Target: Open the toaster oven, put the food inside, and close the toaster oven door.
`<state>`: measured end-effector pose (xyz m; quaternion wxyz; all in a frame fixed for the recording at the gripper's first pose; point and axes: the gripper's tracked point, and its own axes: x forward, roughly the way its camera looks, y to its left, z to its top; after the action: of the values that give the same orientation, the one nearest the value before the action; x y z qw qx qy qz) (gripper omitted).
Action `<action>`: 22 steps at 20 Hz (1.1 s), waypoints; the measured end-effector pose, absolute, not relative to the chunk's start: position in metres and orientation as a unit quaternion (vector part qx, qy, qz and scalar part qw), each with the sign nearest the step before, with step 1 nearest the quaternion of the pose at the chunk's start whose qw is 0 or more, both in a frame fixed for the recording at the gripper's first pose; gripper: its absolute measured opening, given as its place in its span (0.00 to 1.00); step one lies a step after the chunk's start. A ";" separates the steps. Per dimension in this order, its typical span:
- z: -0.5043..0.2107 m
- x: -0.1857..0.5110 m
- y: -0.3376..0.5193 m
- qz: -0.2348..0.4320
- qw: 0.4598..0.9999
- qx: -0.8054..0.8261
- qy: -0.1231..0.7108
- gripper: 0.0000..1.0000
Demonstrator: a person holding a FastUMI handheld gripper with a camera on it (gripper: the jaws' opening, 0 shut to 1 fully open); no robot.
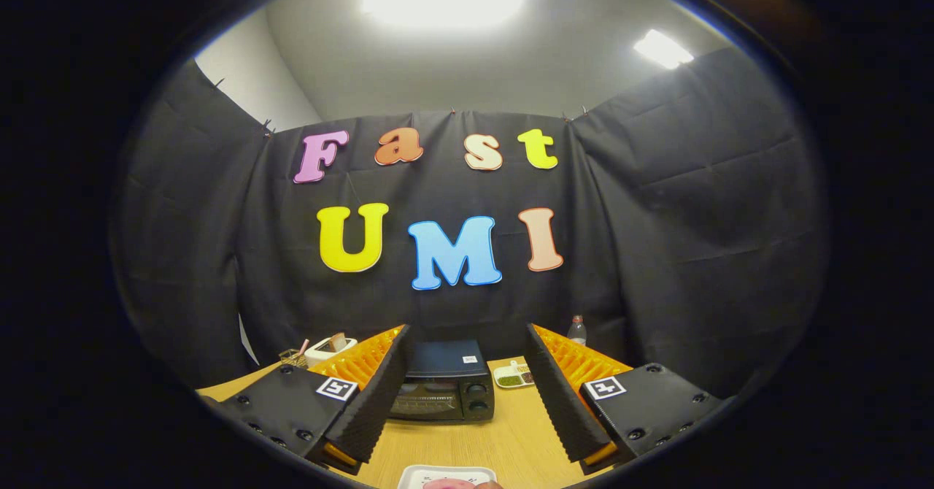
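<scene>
I'm holding my gripper [463, 409] wide open and empty over the table [511, 438], toaster oven [444, 387] closed far ahead between the fingers, food [446, 484] on the plate [438, 473] near me, risking clipping the plate while reaching for the door.

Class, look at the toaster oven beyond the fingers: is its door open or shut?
Shut. The toaster oven door stands upright, flush with its front; the open gripper touches nothing.
</scene>
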<state>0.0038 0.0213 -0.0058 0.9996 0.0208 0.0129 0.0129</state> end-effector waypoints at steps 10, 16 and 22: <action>-0.023 0.049 0.064 0.040 0.998 0.043 0.037 0.98; -0.048 0.091 0.102 0.069 0.995 0.037 0.059 0.98; -0.085 0.132 0.132 0.092 0.991 0.034 0.088 0.98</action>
<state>0.1317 0.1322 -0.0850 0.9913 0.0342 0.0877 0.0921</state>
